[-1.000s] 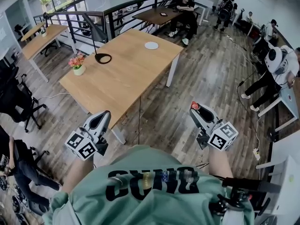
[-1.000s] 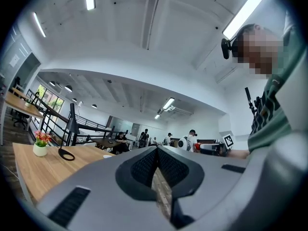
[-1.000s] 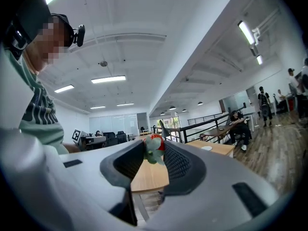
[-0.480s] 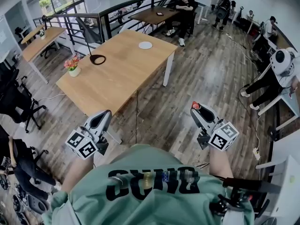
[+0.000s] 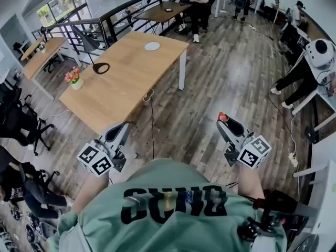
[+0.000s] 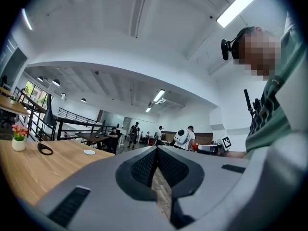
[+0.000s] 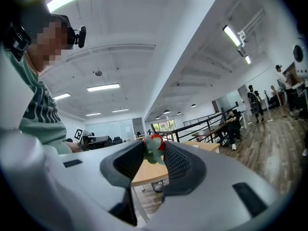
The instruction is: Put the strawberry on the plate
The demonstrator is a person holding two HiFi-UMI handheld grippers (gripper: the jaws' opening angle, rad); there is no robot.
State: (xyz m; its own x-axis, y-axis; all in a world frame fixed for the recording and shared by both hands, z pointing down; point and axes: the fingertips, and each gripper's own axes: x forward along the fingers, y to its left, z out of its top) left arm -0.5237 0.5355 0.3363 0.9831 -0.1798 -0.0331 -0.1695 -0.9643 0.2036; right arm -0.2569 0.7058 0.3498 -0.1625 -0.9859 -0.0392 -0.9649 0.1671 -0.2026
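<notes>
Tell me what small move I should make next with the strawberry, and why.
Probably step toward the wooden table, carrying the right gripper forward. It is shut on the strawberry, but the white plate sits at the table's far end, well beyond the gripper.

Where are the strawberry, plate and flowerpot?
strawberry [image 7: 158, 141]: right gripper view, red flesh above the leaves.
plate [image 5: 152, 46]: head view, bare centre.
flowerpot [image 5: 77, 84]: head view, white pot's side.
</notes>
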